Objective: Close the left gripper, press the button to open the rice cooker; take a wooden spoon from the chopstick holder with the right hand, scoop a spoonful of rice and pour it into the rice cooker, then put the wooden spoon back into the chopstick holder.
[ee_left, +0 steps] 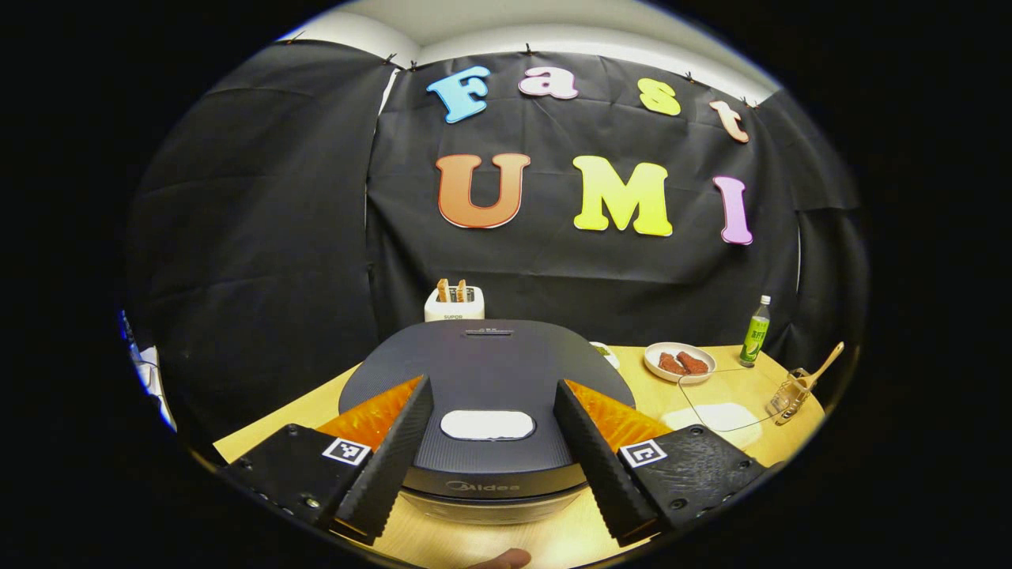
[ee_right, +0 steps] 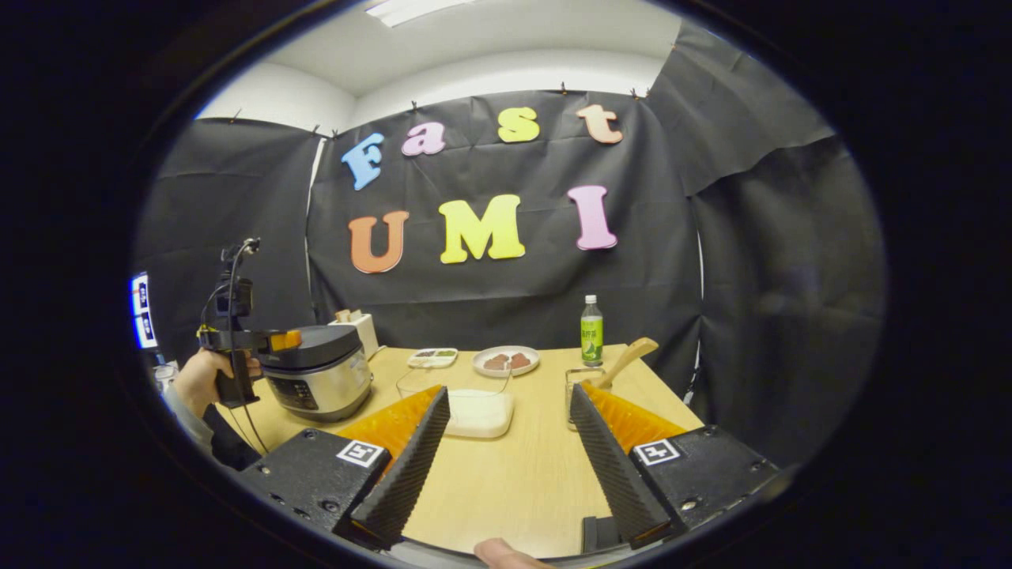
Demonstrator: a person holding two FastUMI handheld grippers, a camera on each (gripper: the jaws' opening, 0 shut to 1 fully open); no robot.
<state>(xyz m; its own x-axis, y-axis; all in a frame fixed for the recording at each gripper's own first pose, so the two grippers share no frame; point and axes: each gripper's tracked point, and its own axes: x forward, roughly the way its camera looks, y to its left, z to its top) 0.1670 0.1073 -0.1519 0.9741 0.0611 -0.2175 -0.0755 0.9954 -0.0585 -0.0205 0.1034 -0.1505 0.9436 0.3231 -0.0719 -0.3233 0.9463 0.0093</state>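
Below your left gripper (ee_left: 494,395), at about 6 o'clock in the left gripper view, sits the rice cooker (ee_left: 486,371) with its dark lid closed. Your two fingers stand wide apart, one on each side of the lid, and they hold nothing. Between them you see the pale oval button (ee_left: 487,424) on the front part of the lid; whether the fingers touch the lid I cannot tell. Behind the cooker, near 12 o'clock from it, a white toaster (ee_left: 454,304) holds two slices. At 3 o'clock on the wooden table (ee_left: 735,387) stands the chopstick holder (ee_left: 789,395) with the wooden spoon (ee_left: 822,367) leaning out of it, and next to it a clear bowl of rice (ee_left: 715,415). A plate (ee_left: 680,362) with brown pieces and a green bottle (ee_left: 756,332) stand farther back.

From the right gripper view, your right gripper (ee_right: 510,431) is also open and empty, hanging over the table. The rice bowl (ee_right: 474,411) lies just past its fingers, near 11 o'clock, and the chopstick holder (ee_right: 583,387) with the spoon (ee_right: 628,357) stands at about 1 o'clock. Far at 9 o'clock your hand (ee_right: 202,379) holds the left gripper (ee_right: 273,340) over the cooker (ee_right: 316,375). A small tray (ee_right: 432,358) lies beside the plate (ee_right: 506,361), and the bottle (ee_right: 591,332) is behind.
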